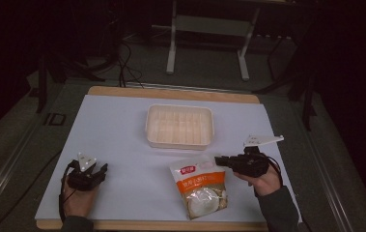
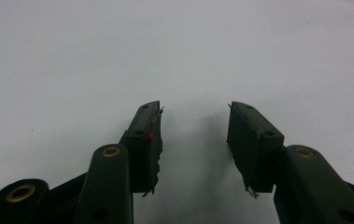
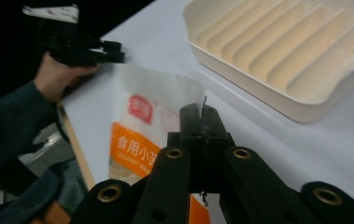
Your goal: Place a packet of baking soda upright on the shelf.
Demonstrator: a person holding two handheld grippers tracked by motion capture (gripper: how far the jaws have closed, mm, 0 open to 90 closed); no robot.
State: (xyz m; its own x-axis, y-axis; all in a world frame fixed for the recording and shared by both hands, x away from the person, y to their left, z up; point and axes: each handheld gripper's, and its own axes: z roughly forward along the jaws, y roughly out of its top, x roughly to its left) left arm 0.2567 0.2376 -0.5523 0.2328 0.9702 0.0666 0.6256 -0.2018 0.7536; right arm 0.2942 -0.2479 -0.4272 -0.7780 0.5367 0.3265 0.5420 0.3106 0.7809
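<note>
Orange-and-white pouch (image 1: 201, 186) flat on white sheet (image 1: 118, 140) near front edge, top corner pinched in clenched right gripper (image 1: 218, 160); left gripper (image 2: 194, 140) released, idle over bare sheet; ribbed tray (image 1: 179, 125) beyond, empty — apparently early, nothing placed.
</note>
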